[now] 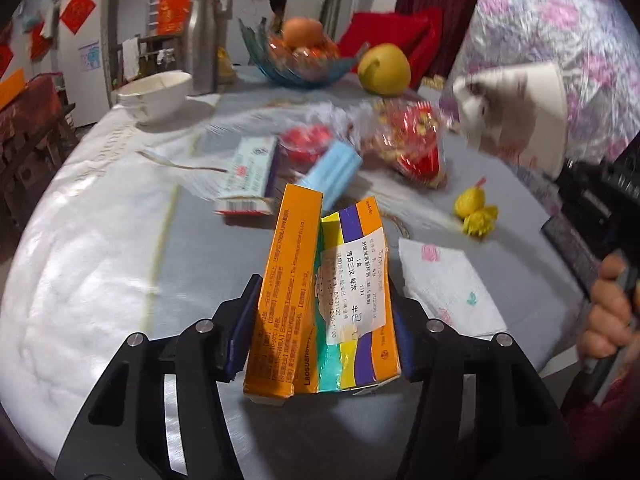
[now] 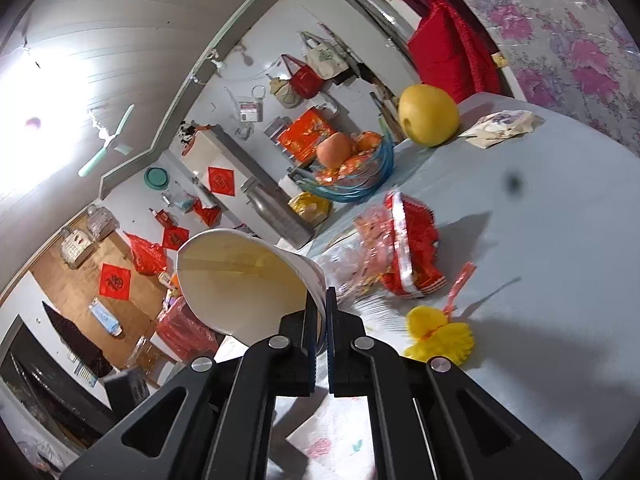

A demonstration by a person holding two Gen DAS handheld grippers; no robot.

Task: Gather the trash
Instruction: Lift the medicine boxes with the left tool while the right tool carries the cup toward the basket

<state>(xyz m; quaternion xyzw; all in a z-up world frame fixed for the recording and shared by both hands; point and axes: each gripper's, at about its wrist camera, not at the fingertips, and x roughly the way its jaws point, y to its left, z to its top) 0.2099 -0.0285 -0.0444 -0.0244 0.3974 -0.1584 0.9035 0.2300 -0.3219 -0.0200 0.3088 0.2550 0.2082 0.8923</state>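
An orange, purple and yellow medicine box (image 1: pixel 320 304), flattened and folded open, stands between the fingers of my left gripper (image 1: pixel 322 292), just above the table (image 1: pixel 120 248); both pads press its sides. My right gripper (image 2: pixel 322 300) is shut on the rim of a white paper cup (image 2: pixel 244 276), tilted on its side in the air. That cup (image 1: pixel 516 116) shows blurred at the right of the left wrist view. On the table lie a blue face mask (image 1: pixel 332 176), a white and blue box (image 1: pixel 250 178), a red wrapper (image 1: pixel 412 140), yellow crumpled wrappers (image 1: pixel 474 210) and a paper napkin (image 1: pixel 448 288).
A white bowl (image 1: pixel 156 92), a metal bottle (image 1: pixel 204 44), a blue glass fruit bowl (image 1: pixel 296 60) and a large yellow pomelo (image 1: pixel 384 68) stand along the far side of the table. A person's hand (image 1: pixel 608 312) grips the right tool's handle at the right edge.
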